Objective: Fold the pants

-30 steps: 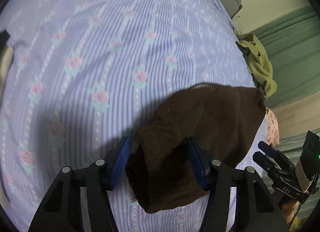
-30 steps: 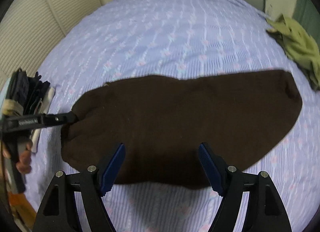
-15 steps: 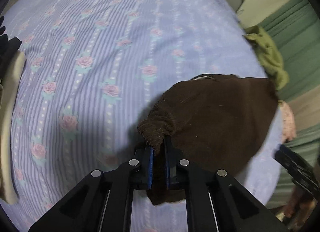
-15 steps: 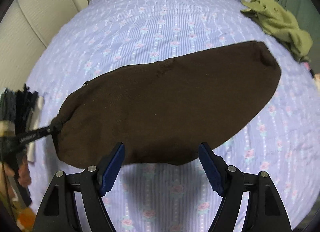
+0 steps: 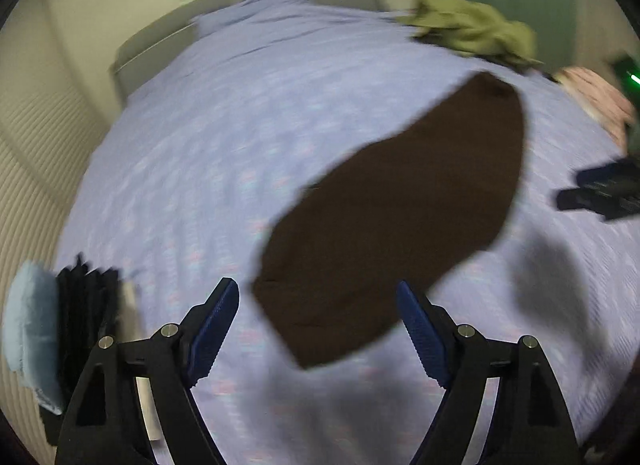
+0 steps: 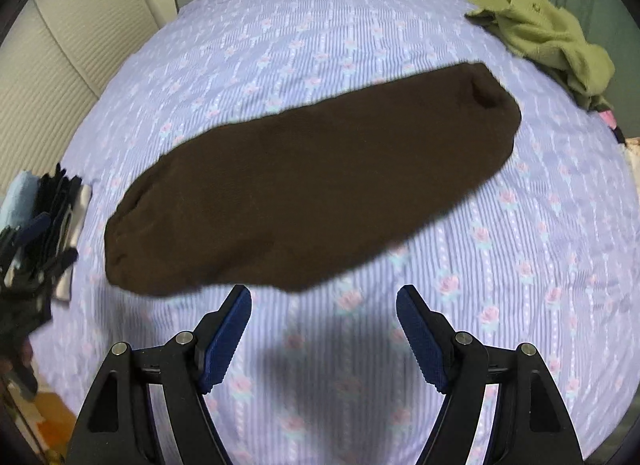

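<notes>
- Right wrist view gives you the clearest look: the brown pants (image 6: 312,189) lie flat on the bed (image 6: 360,25) as one long folded band, running from low on the left up to the right.
- You can expect them to be soft, thick and limp; they look light, will sag from any single hold, and should not slip much against ribbed pads.
- Judging from that, take them at a short end, near a corner, pinching both layers together so the fold stays aligned.
- Your left gripper (image 5: 316,329) is opening, its jaws already wide, with nothing between them; the near end of the pants lies just beyond its tips.
- Your right gripper (image 6: 324,329) is spread wide and empty, hanging just short of the pants' long lower edge.
- Beyond the pants' far right end sits a crumpled green garment (image 6: 548,37).
- Left of the pants, at the bed's edge, lies a stack of dark and pale blue clothes (image 6: 52,201).
</notes>
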